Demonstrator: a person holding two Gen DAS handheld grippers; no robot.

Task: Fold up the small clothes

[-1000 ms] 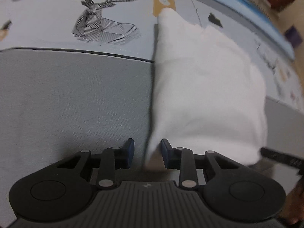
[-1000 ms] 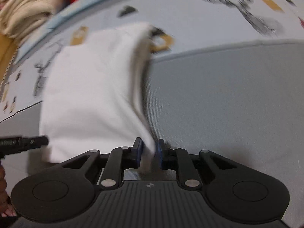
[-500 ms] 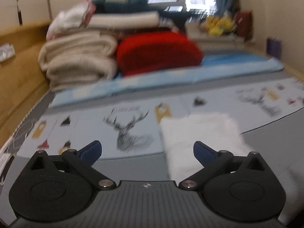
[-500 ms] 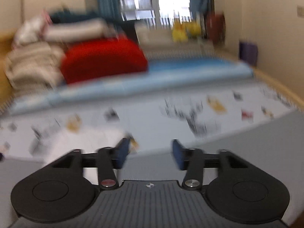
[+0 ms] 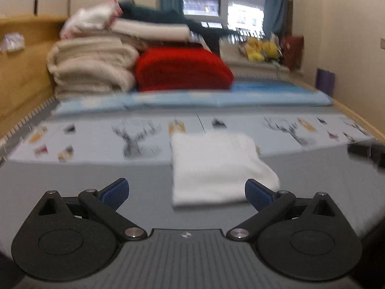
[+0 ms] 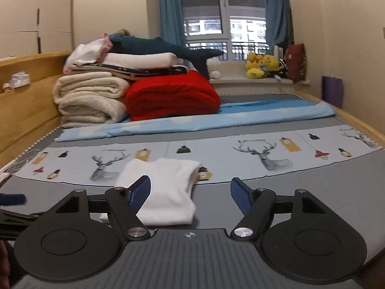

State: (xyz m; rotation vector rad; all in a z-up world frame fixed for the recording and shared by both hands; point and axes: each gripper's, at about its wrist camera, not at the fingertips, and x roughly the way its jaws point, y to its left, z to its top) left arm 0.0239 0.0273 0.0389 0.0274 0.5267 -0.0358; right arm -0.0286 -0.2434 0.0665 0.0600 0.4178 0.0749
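Note:
A small white garment (image 5: 216, 166) lies folded into a neat rectangle on the grey bed cover (image 5: 84, 175), its far end over the deer-print strip. My left gripper (image 5: 186, 193) hovers above and behind it, wide open and empty. In the right wrist view the white garment (image 6: 166, 187) lies ahead and a little left. My right gripper (image 6: 190, 196) is raised clear of the cloth, its jaws opening with nothing held between them. A tip of the right gripper (image 5: 365, 153) shows at the left wrist view's right edge.
A stack of folded cream blankets (image 6: 91, 101), a red blanket (image 6: 173, 96) and a dark plush shark (image 6: 166, 48) sit at the head of the bed. A folded light blue sheet (image 6: 192, 125) lies across the bed. Wooden bed sides (image 6: 21, 98) run left and right.
Both grippers let go of the white garment's near edge, opened, and rose back, tilting up so the room came into view. The garment now lies flat and folded.

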